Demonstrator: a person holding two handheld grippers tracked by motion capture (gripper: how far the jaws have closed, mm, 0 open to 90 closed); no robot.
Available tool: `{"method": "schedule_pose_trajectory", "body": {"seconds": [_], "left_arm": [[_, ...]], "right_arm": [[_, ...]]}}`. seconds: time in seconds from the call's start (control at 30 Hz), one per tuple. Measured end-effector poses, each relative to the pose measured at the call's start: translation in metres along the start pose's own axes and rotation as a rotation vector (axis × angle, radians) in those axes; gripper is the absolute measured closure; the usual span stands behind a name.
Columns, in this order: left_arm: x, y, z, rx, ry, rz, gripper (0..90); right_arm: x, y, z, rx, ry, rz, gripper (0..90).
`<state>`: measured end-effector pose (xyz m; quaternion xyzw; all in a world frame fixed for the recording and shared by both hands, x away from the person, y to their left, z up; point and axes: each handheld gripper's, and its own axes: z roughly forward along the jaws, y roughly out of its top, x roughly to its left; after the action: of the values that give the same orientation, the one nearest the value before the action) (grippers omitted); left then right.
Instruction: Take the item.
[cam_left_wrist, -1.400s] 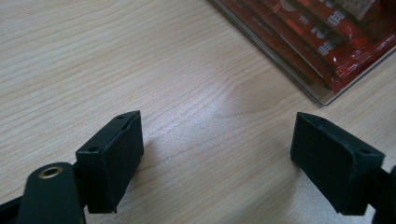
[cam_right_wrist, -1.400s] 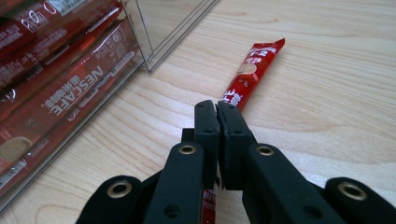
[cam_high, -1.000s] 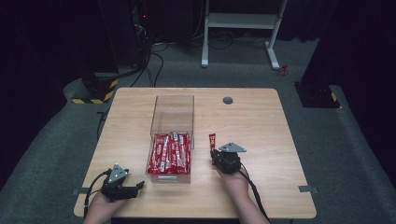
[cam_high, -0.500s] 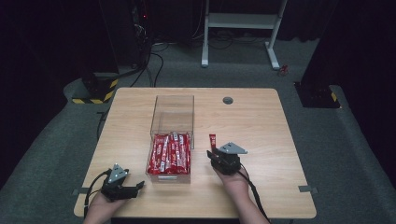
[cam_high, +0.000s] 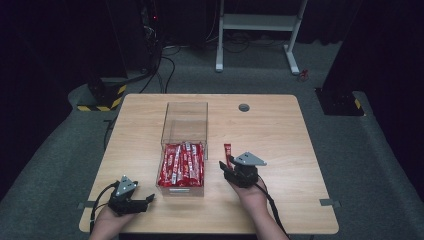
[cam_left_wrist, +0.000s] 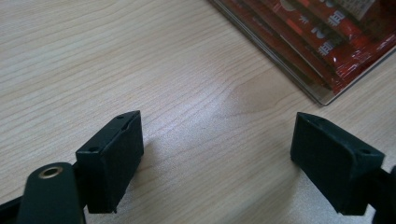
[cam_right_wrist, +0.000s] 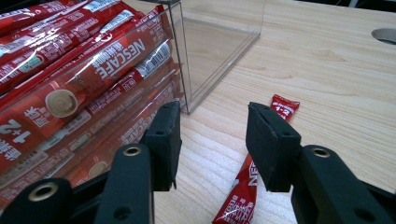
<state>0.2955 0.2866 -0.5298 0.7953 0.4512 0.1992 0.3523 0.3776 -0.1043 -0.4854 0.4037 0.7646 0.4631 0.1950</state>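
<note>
A clear plastic box (cam_high: 184, 125) stands mid-table, its near half packed with red Nescafe coffee sticks (cam_high: 182, 162). One loose stick (cam_high: 227, 154) lies flat on the wood just right of the box. My right gripper (cam_high: 225, 167) sits at that stick's near end. In the right gripper view the loose stick (cam_right_wrist: 243, 191) lies on the table below the gap of my right gripper (cam_right_wrist: 212, 135). Its jaws have just been opening and the pads do not press on the stick. My left gripper (cam_high: 149, 199) rests open near the front left, its own view showing bare wood inside the left gripper (cam_left_wrist: 217, 154).
A round cable hole (cam_high: 244, 107) marks the table's far side. The box corner (cam_left_wrist: 327, 95) lies ahead and right of the left gripper. The box wall (cam_right_wrist: 219, 42) rises close ahead of the right gripper. Dark floor, cables and a white stand frame (cam_high: 260, 22) lie beyond the table.
The right gripper's jaws look slightly wider apart than a second ago. The loose stick lies in the same spot. The left hand has kept still.
</note>
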Motion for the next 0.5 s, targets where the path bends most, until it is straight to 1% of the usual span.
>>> {"method": "schedule_pose_trajectory", "body": {"seconds": [0.33,0.4,0.5], "left_arm": [[0.0001,0.0,0.0,0.0,-0.001,0.0,17.5],[0.0001,0.0,0.0,0.0,-0.001,0.0,17.5],[0.0001,0.0,0.0,0.0,-0.001,0.0,17.5]], "right_arm": [[0.0013,0.0016,-0.0029,-0.006,-0.004,0.0,51.3],[0.001,0.0018,-0.0033,-0.008,-0.007,-0.008,50.6],[-0.0001,0.0022,-0.0044,-0.001,-0.002,-0.004,49.8]]}}
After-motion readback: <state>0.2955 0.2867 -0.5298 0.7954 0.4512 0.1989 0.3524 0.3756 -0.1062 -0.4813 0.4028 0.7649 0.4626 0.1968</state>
